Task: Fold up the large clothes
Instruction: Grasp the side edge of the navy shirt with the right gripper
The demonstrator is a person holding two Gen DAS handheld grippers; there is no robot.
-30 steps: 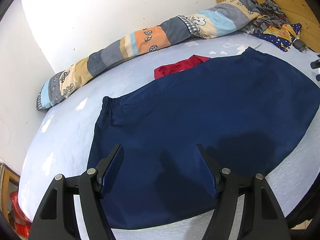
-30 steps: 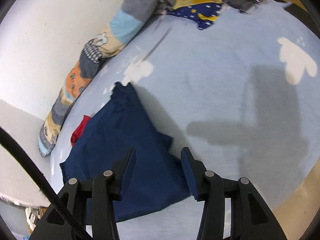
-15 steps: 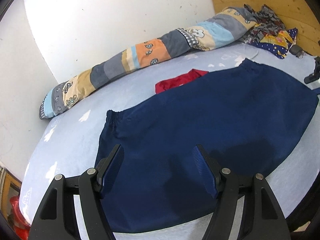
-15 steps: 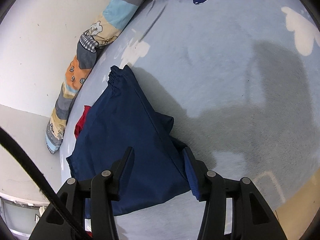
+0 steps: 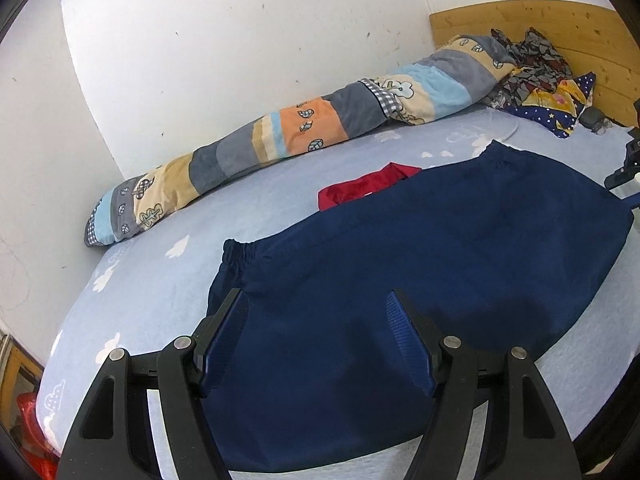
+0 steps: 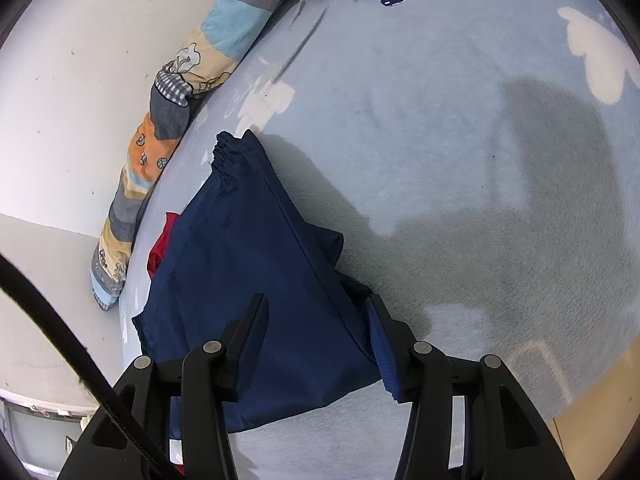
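Observation:
Dark navy shorts [image 5: 440,264] with an elastic waistband lie spread on the light blue bed sheet [image 5: 160,280]. My left gripper [image 5: 316,312] is open, low over the near left part of the shorts, holding nothing. In the right wrist view the same shorts [image 6: 248,264] lie below my right gripper [image 6: 316,320], which is open with its fingers on either side of the shorts' right edge, where the cloth is bunched. I cannot tell if the pads touch the cloth.
A long patchwork bolster [image 5: 300,128] lies along the white wall. A red garment [image 5: 364,190] peeks from behind the shorts. A heap of patterned clothes [image 5: 548,80] sits by the wooden headboard [image 5: 560,28]. The right gripper's body shows at the right edge of the left wrist view [image 5: 628,176].
The right gripper has come down and in over the shorts' right edge. The left wrist view has tilted up slightly; both grippers stay open.

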